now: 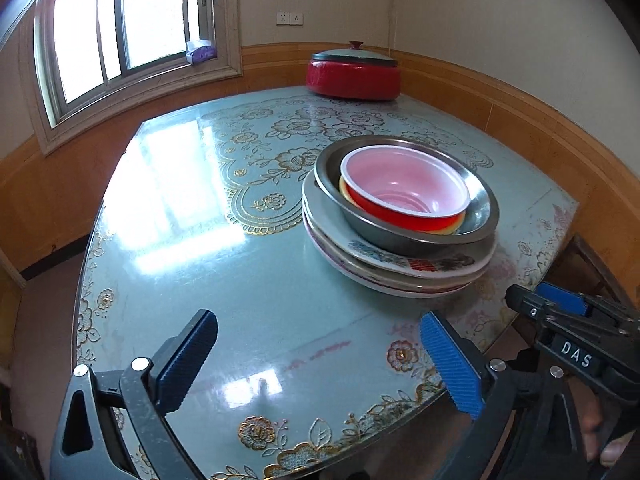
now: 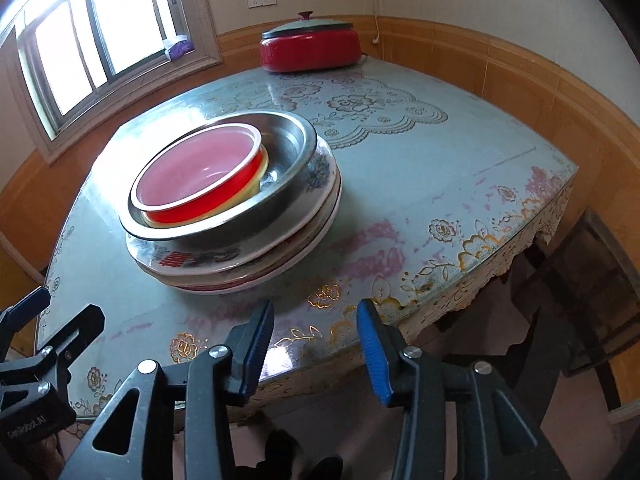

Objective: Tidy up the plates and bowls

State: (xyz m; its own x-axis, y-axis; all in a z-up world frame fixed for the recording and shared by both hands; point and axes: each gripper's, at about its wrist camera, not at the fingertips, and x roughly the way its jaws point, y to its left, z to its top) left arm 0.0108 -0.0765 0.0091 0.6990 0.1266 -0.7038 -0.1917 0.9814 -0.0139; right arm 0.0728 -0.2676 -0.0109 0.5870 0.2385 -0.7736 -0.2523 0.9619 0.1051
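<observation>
Left wrist view, left tongs wide apart, empty, stacked bowls beyond

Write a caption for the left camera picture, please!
Open left gripper hangs over the table, near bowls stacked on plates.

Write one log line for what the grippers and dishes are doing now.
left gripper: open, empty | right gripper: open, empty | red plastic bowl: nested in round steel basin | basin: atop stacked plates
</observation>
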